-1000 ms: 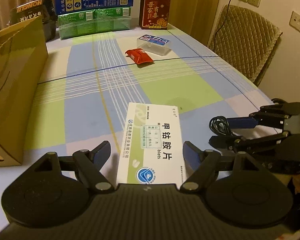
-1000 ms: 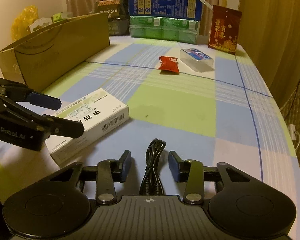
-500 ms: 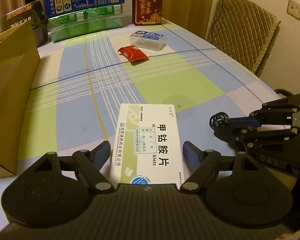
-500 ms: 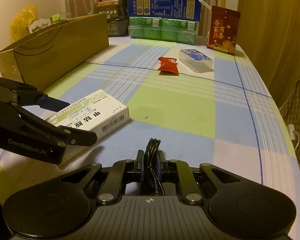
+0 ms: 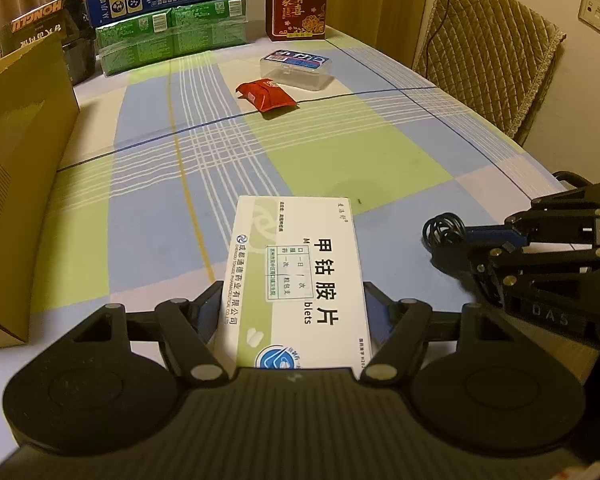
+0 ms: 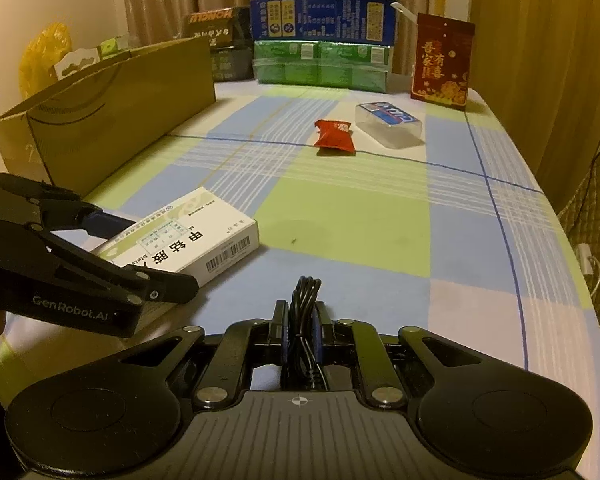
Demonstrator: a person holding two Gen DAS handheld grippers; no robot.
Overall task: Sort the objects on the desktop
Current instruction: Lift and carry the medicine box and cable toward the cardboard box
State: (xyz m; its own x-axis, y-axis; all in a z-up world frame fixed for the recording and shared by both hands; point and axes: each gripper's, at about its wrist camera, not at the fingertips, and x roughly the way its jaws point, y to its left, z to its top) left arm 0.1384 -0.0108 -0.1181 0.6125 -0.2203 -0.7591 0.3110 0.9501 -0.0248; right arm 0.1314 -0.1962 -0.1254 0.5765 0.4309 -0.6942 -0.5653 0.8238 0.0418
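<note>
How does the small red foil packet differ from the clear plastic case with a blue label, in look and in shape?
The small red foil packet is opaque and red all over; the clear plastic case with a blue label is see-through with colour only on its top. The packet looks soft and crinkled, with uneven edges, while the case is a rigid box with rounded corners. Both lie flat, close together, on the checked tablecloth, and neither claw touches them.

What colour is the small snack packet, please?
Red; the snack packet shows best in the right wrist view.

medicine box (image 5: 300, 276) near end: hidden under the left gripper's body
black cable (image 6: 305, 320) near part: hidden between the right gripper's pads
brown paper bag (image 5: 16, 184): cut off by the left edge
small print on box: too small to read
</note>
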